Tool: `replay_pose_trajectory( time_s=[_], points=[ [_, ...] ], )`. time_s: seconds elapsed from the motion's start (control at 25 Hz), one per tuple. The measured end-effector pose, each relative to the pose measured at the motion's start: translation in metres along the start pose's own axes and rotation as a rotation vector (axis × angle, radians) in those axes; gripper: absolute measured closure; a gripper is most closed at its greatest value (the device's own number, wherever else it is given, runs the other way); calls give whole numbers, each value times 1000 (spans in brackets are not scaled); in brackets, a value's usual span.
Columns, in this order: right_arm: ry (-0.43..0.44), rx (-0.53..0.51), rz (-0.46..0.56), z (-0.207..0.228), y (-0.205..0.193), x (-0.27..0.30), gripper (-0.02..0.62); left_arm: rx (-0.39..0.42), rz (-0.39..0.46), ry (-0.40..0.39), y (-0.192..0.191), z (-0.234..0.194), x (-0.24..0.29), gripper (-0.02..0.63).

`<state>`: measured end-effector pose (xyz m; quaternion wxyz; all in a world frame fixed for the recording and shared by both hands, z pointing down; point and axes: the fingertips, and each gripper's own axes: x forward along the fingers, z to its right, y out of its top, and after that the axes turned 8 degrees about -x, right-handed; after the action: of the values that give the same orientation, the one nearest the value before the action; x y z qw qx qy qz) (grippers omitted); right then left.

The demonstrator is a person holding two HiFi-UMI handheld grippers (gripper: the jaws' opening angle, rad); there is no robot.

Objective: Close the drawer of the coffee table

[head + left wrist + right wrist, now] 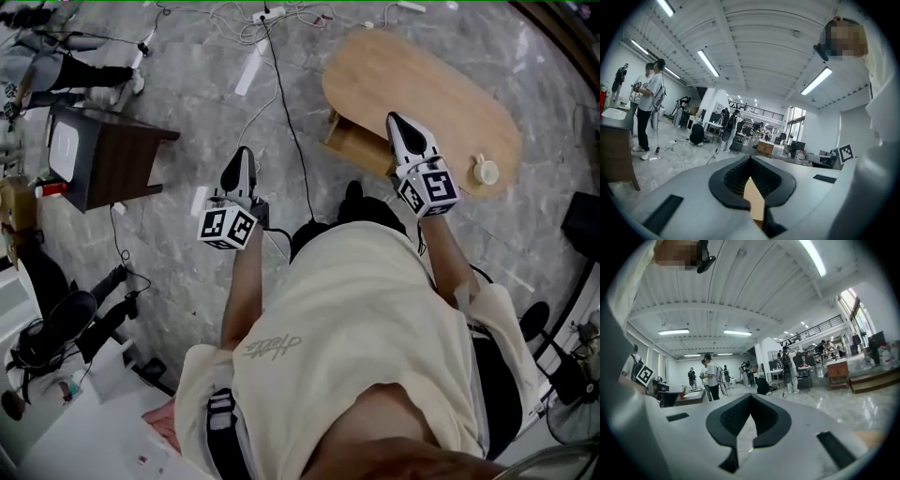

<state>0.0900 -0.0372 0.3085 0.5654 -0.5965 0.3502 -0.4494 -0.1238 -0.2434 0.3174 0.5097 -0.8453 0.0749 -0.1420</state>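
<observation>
An oval wooden coffee table [431, 94] stands on the grey marble floor at the upper right of the head view. Its wooden drawer [359, 142] is pulled out toward me on the table's left side. My right gripper [395, 120] hovers over the drawer and the table's near edge, jaws shut and empty. My left gripper [244, 153] is held above bare floor, well left of the drawer, also shut on nothing. Both gripper views point out across the room; the left gripper [750, 158] and right gripper [751, 395] show their tips meeting.
A small white cup [485, 172] sits on the table's right end. A dark brown side table [105, 155] stands to the left. Cables [283, 89] run across the floor between the grippers. Black stands and gear [70, 323] crowd the lower left. People [649, 105] stand farther off.
</observation>
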Motion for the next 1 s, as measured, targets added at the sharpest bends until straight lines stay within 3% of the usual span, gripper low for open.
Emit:
replay_pose_trajectory(
  time_s=[0.2,0.36,0.56,0.8,1.0],
  points=[
    [-83,65,-17,73,-23,-1,601,-48,6,-61,2,40,75,601],
    [-125,107,-8,112,-30,-1,601,-28,-65,-106,-9,65,118,601],
    [-188,145,-18,132,-35,10,601,10,-133,-147,0,64,165,601],
    [-275,167,-49,139,-56,-23,601,14,-173,-222,-19,84,192,601],
    [-396,133,-78,141,-58,-32,601,76,-234,-330,-31,87,218,601]
  ],
)
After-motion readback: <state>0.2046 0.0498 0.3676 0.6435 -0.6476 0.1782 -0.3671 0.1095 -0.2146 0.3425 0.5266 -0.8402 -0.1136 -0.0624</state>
